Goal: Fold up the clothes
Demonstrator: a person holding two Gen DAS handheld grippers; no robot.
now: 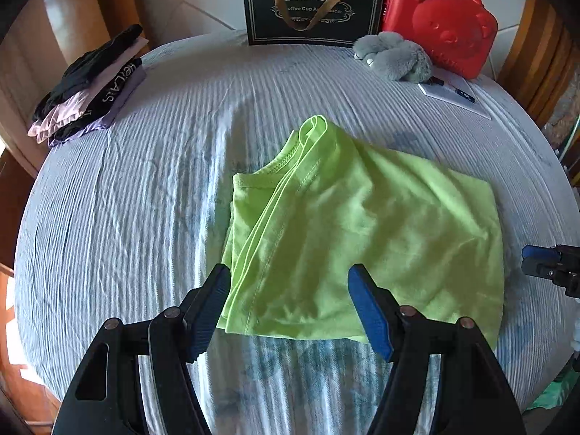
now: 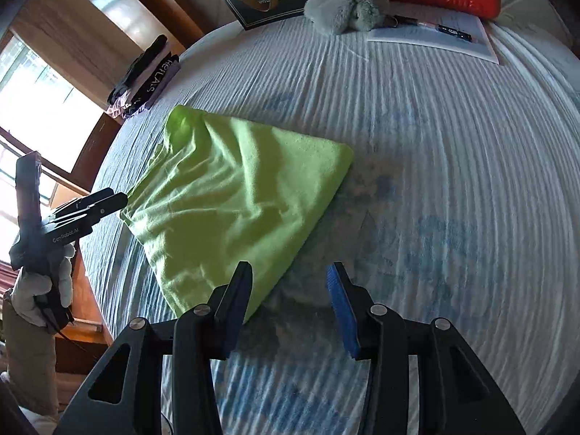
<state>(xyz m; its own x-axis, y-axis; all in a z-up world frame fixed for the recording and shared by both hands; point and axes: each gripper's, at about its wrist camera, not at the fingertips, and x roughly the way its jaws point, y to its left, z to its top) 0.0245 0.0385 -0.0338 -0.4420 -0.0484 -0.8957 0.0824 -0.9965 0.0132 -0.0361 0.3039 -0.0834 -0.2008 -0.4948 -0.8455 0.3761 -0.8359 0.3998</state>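
Left gripper (image 1: 289,304): my nearest thing in the left wrist view; I see its jaws spread wide with nothing between them, hovering over the near left edge of the shirt. From my right wrist view it shows side-on (image 2: 119,197) at the shirt's left edge, held by a gloved hand (image 2: 40,282).
Right gripper (image 2: 290,302): jaws released and empty; its left finger sits over the near corner of the shirt, its blue-padded finger over bare sheet. In my left view only its tip (image 1: 540,259) shows, at the right border.
Green shirt (image 1: 362,224): folded into a compact, roughly rectangular bundle, lying flat at the middle of the bed, collar and stitched hems on its left side. I see one far corner (image 1: 319,123) standing up a little. Neither gripper holds it.
Bed sheet (image 1: 145,199): white-and-blue striped, wrinkled, with faint blue blotches.
Folded pile (image 1: 87,87): black and lilac garments stacked at the far left edge, well apart from the shirt.
Gift bag (image 1: 311,9): dark, gold ribbon handle, upright at the far edge.
Red case (image 1: 442,21): bear-faced, just right of the bag.
Grey plush (image 1: 395,56): resting against the case's front.
Paper (image 2: 435,34): white sheet beside the plush, a pen (image 2: 453,30) lying on it.
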